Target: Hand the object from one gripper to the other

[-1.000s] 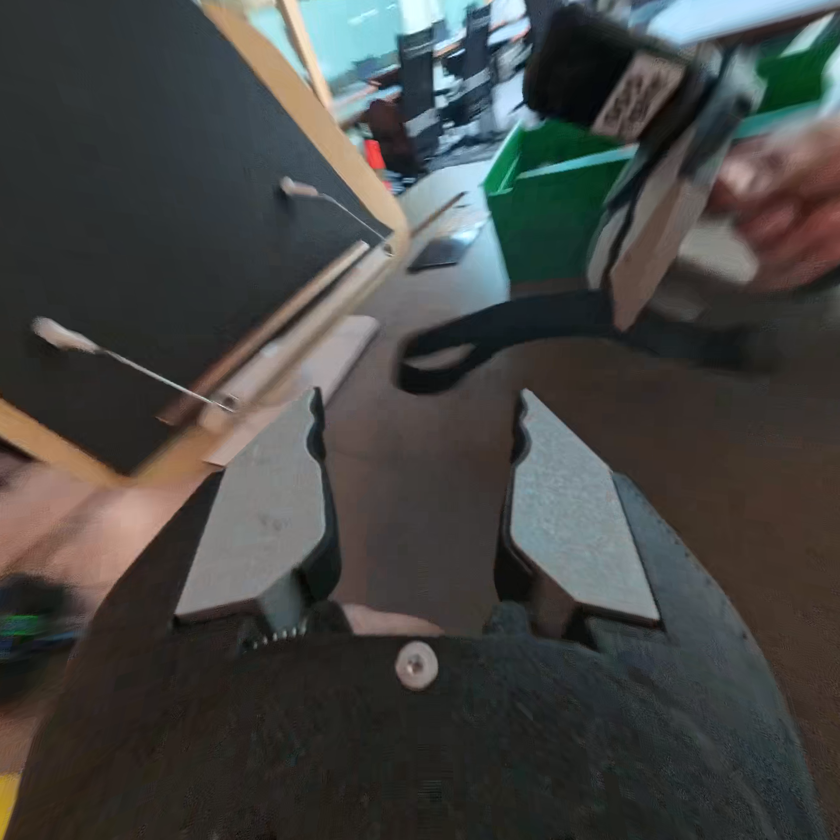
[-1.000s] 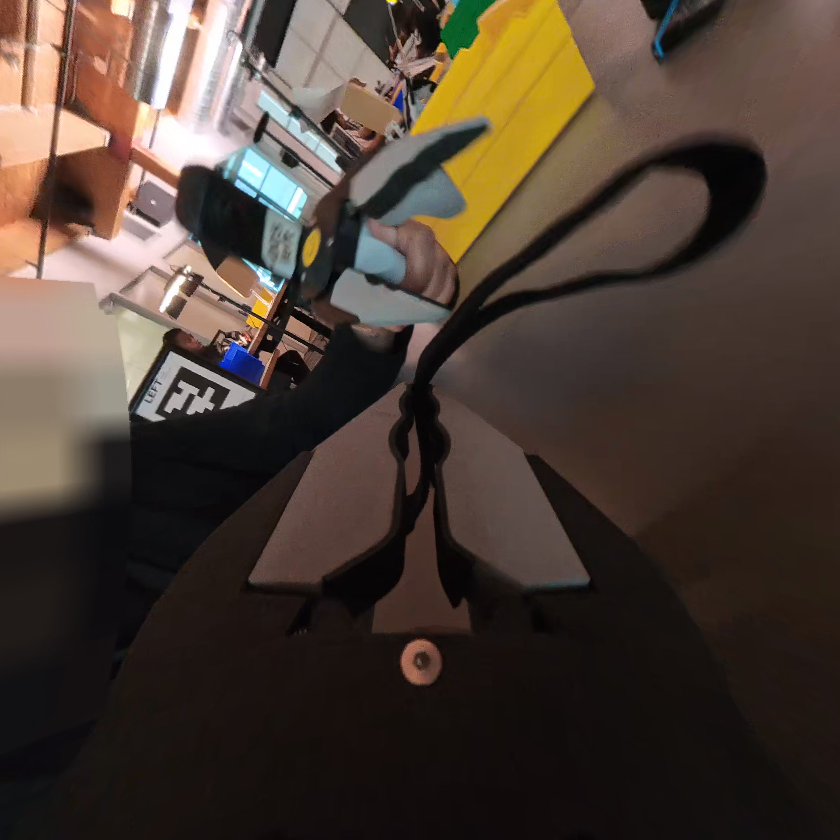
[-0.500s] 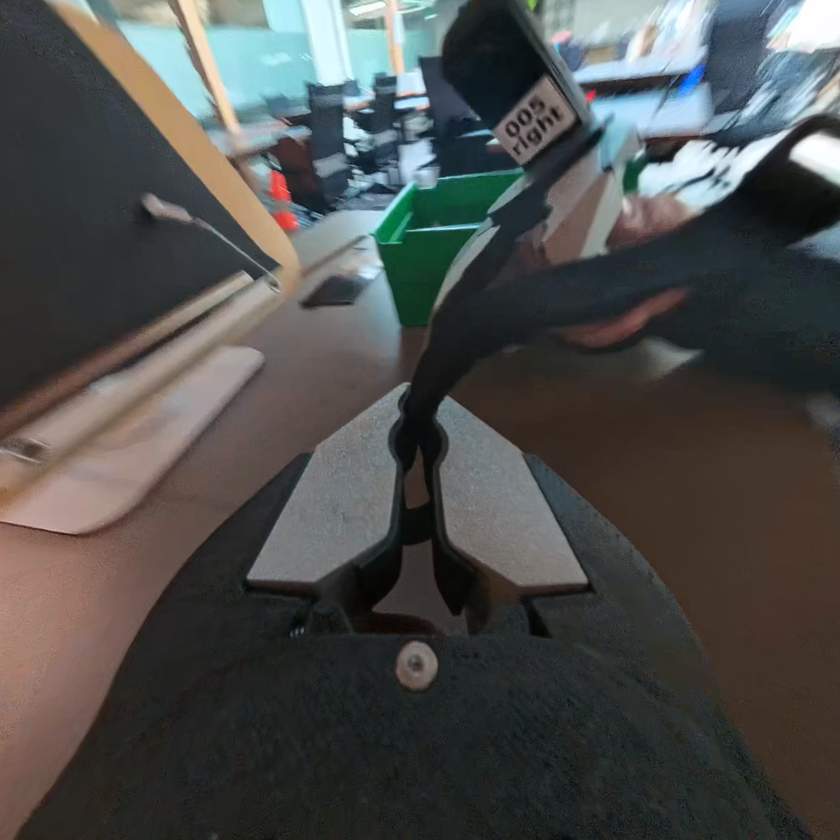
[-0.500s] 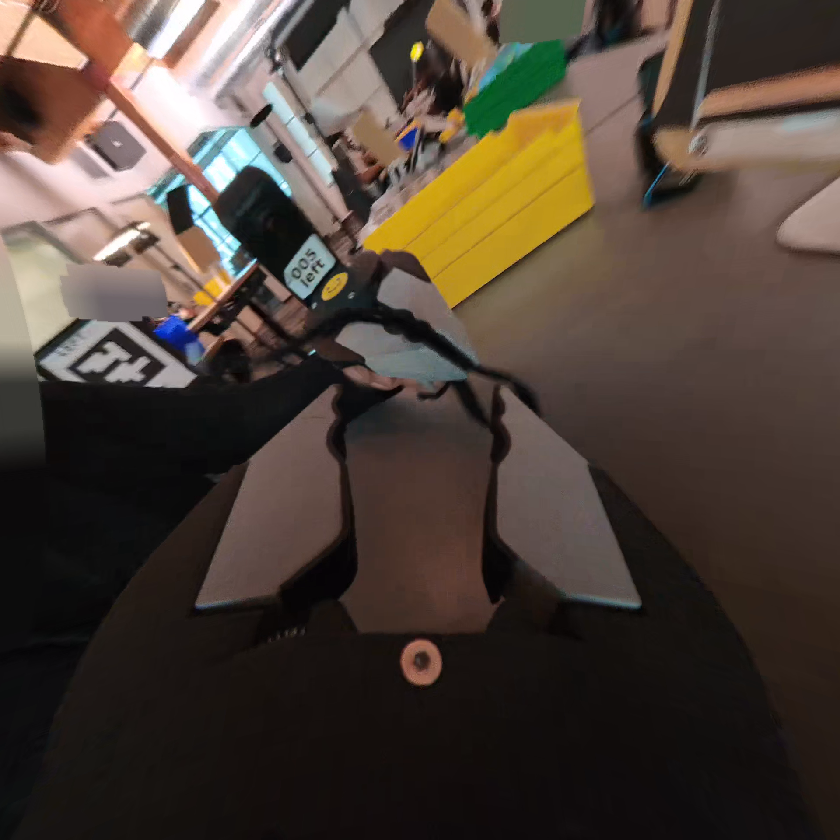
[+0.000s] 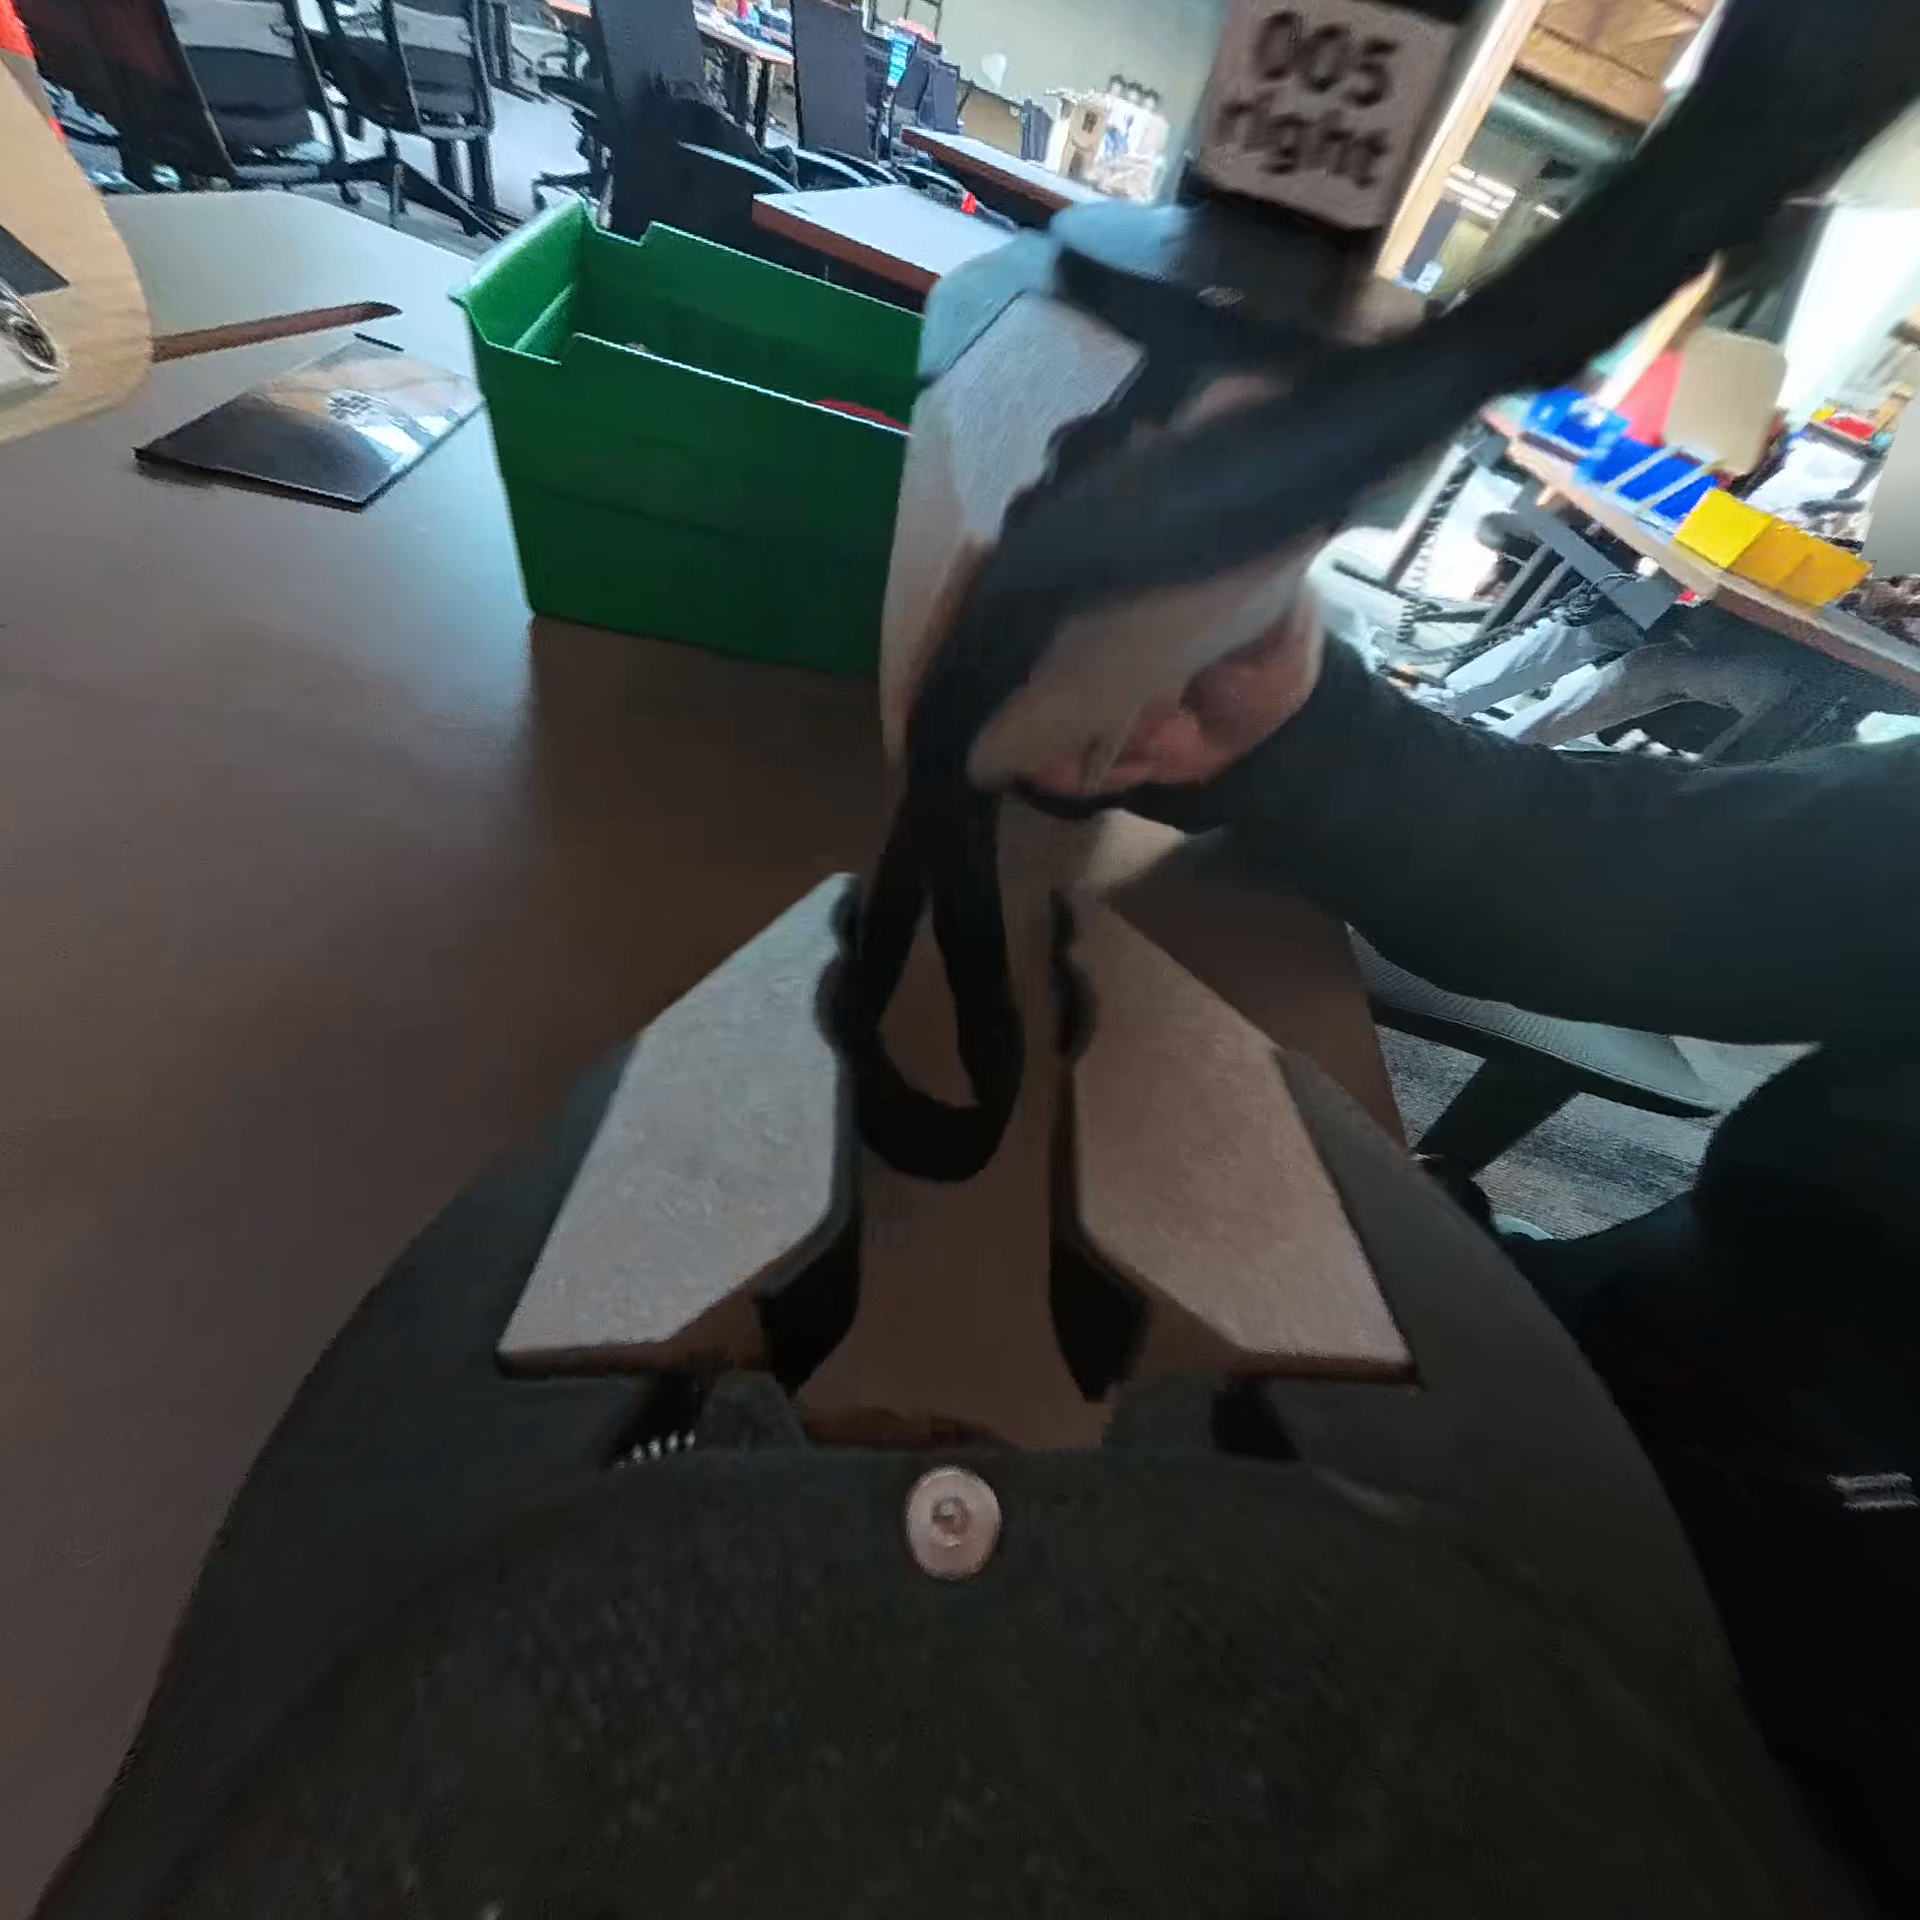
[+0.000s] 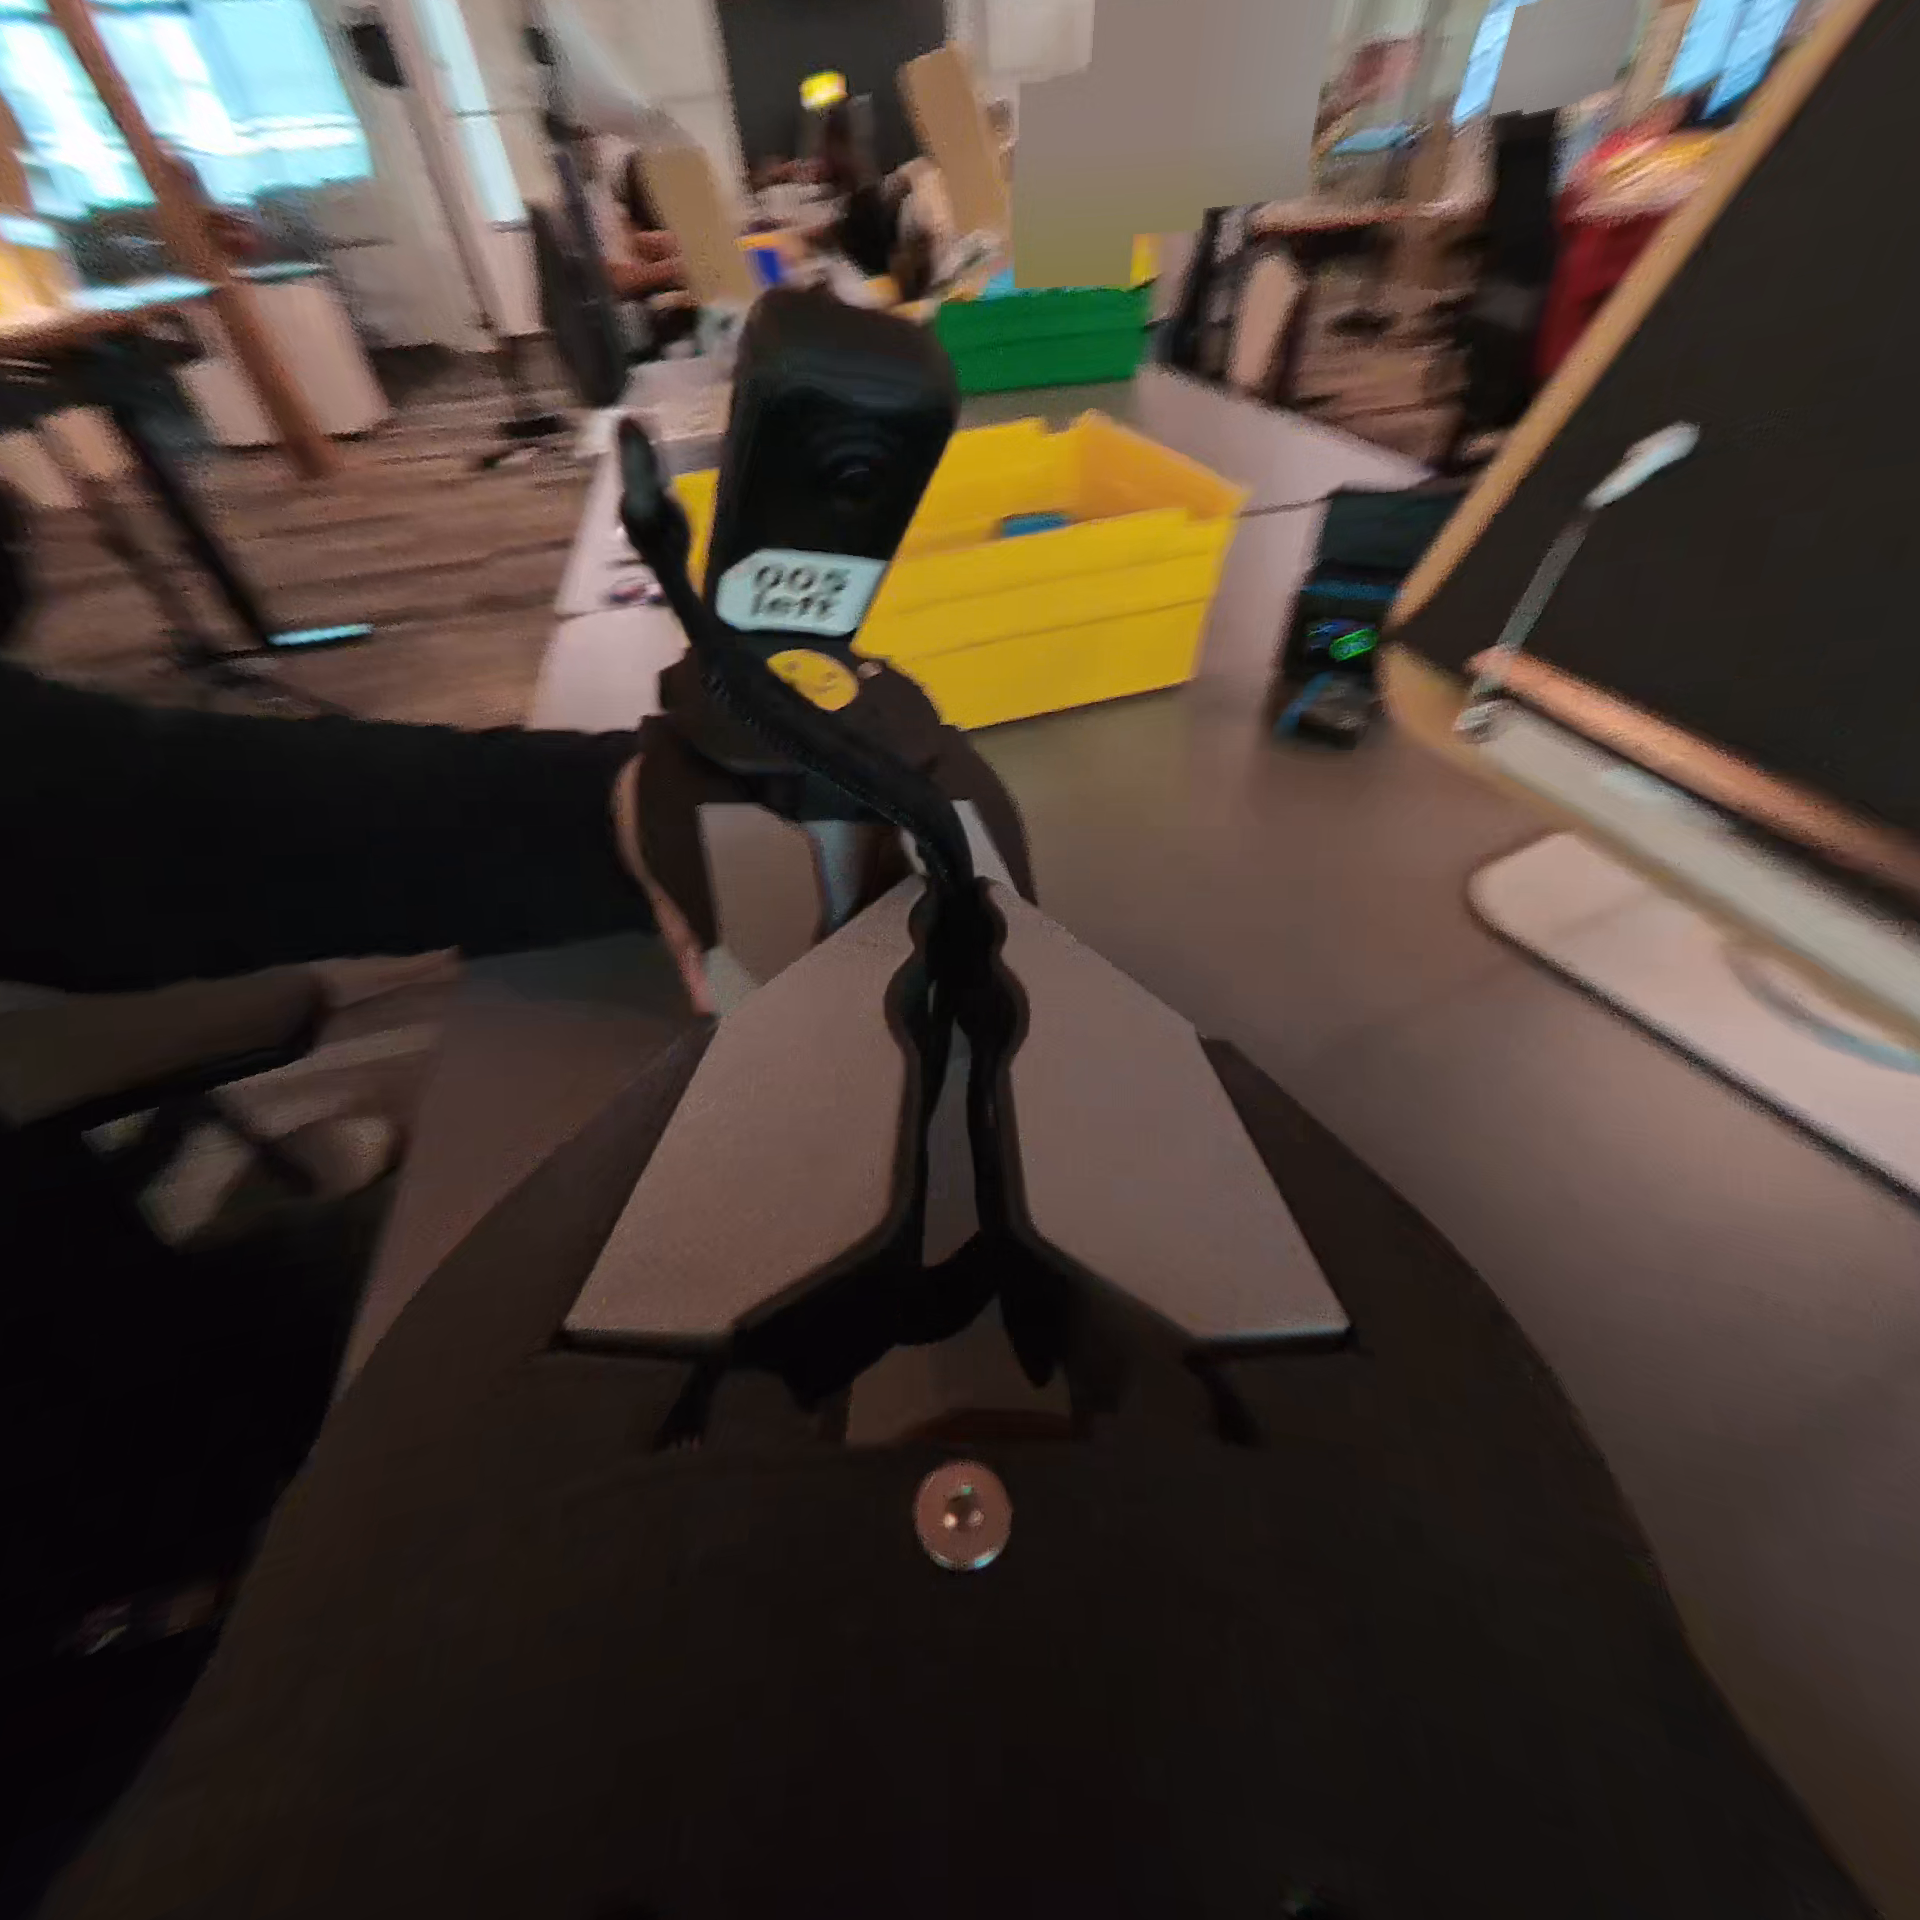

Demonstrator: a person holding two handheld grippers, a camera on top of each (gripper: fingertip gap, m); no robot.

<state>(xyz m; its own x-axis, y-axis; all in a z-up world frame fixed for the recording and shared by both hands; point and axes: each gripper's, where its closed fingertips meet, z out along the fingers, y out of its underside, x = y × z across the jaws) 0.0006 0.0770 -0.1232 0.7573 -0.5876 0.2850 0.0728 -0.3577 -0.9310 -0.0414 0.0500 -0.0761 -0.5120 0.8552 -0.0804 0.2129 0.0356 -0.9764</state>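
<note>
While spread wide under both views, brown desk (image 5: 260, 831) carrying the rest. At 11 o'clock in the left wrist view, green bin (image 5: 686, 488) standing on the desk; at 12 o'clock in the right wrist view, yellow bin (image 6: 1049, 566) likewise. At 2 o'clock there, black board with a wooden edge (image 6: 1704, 499), tilted. At 10 o'clock in the left wrist view, dark flat sheet (image 5: 312, 426) lying on the desk. Left gripper (image 5: 951, 997) low centre, jaws apart, loop of the black strap (image 5: 935, 1049) hanging slack between them, against the left finger. Right gripper (image 6: 956, 997) low centre in its own view, jaws together, clamped on the strap (image 6: 831, 748), which runs up toward 11 o'clock across the other gripper.
</note>
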